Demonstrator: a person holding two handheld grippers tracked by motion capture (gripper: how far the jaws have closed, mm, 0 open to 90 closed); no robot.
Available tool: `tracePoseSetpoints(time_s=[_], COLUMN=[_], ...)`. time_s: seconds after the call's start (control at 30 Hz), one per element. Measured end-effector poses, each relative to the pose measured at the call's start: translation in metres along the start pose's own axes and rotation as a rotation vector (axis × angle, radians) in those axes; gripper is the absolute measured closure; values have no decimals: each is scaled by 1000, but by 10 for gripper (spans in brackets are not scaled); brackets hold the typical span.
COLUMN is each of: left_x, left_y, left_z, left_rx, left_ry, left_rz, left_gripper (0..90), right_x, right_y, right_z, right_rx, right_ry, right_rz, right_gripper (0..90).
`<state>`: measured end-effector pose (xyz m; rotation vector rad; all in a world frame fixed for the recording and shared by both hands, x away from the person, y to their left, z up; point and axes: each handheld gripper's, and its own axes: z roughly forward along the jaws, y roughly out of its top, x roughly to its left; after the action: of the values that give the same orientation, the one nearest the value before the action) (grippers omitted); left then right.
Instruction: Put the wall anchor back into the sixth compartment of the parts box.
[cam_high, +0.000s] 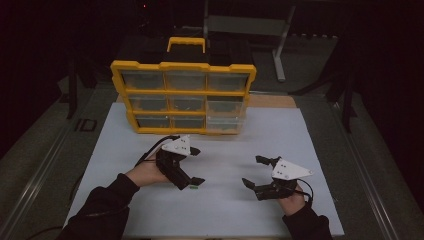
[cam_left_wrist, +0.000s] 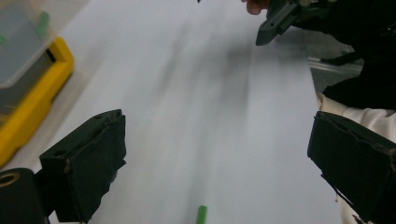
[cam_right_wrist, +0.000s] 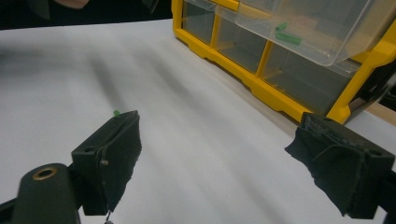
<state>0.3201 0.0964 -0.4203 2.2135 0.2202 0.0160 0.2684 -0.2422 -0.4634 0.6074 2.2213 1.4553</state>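
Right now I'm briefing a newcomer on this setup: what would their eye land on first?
First the yellow drawer organiser standing at the far edge of the white table, with one clear drawer at its lower right pulled partly out and holding small green pieces. Next, the two hand-held grippers nearer the person, the left gripper and the right gripper, both open. A small green piece lies on the table by the left gripper.

A drawer organiser (cam_high: 183, 96) stands at the far side of the tabletop (cam_high: 225, 210), one drawer (cam_right_wrist: 308, 28) at its right pulled out with small pegs (cam_right_wrist: 287, 37) inside. Nearer the person lie both tongs — left tongs (cam_high: 197, 165) left of centre, right tongs (cam_high: 254, 171) to the right — well apart. A small peg (cam_high: 193, 188) lies on the tabletop just beside the left tongs.
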Motion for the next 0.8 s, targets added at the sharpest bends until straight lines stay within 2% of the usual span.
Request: tracePoseSetpoints(time_s=[0.17, 0.3, 0.43, 0.57, 0.7, 0.8], left_x=[-1, -1, -1, 1, 3, 4], left_y=[-14, -26, -37, -49, -60, -68], left_z=[10, 15, 22, 30, 36, 39], left_rx=[15, 13, 23, 39, 65, 66], left_ry=[-7, -9, -9, -31, -23, -25], left_rz=[-1, 3, -8, -31, -44, -54], left_gripper=[50, 132, 159, 196, 268, 334], right_x=[0, 0, 0, 0, 1, 1], right_y=[0, 0, 0, 0, 0, 0], right_z=[0, 0, 0, 0, 1, 1], right_rx=[1, 0, 1, 1, 2, 3], right_ry=[1, 1, 1, 4, 8, 10], right_rz=[-2, -2, -1, -1, -3, -4], right_gripper=[141, 141, 141, 141, 141, 141])
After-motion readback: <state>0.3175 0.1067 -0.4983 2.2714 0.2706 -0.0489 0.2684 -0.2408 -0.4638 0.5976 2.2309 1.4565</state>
